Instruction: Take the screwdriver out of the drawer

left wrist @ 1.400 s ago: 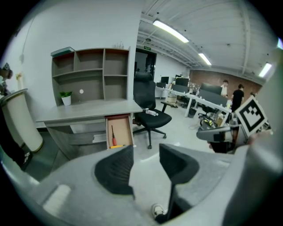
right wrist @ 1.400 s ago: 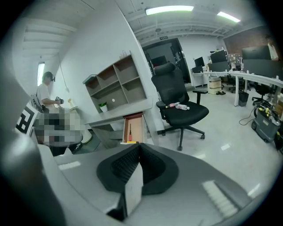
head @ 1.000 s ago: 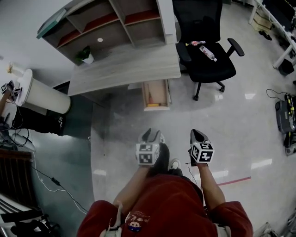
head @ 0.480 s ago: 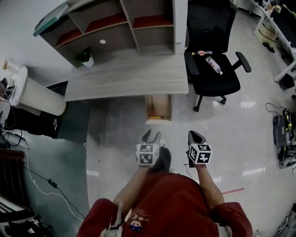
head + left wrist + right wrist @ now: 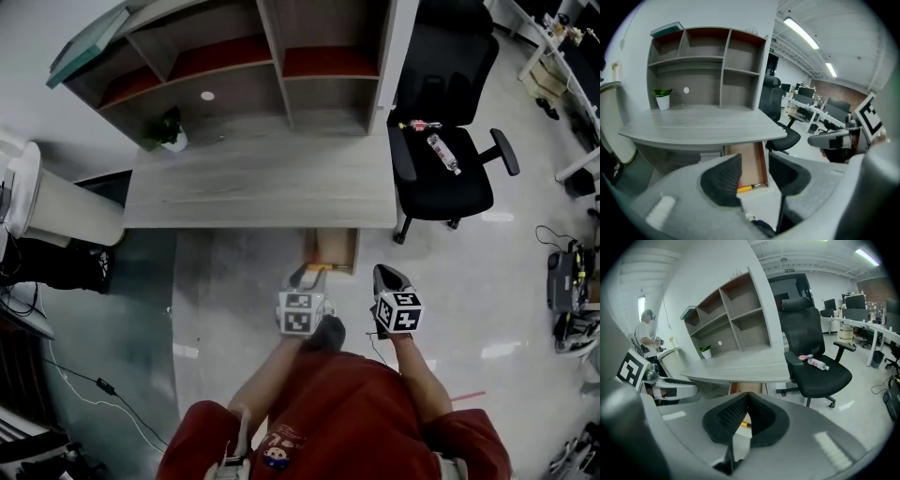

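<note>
I count two hand-held grippers, the left hand-held gripper (image 5: 305,275) and the right hand-held gripper (image 5: 386,274), each carrying one cube with square markers. There is one grey wood-grain tabletop (image 5: 253,183), and under it one open light-wood drawer (image 5: 330,246). In that drawer I see one yellow-handled screwdriver (image 5: 744,189). On the tabletop stands one grey shelf unit with red-brown boards (image 5: 274,47) and one small green plant in a white pot (image 5: 169,127). Beside it there is one black office chair on castors (image 5: 450,192), with one clear plastic bottle (image 5: 443,155) on its seat. One person in a white top (image 5: 647,331) stands in the background.
</note>
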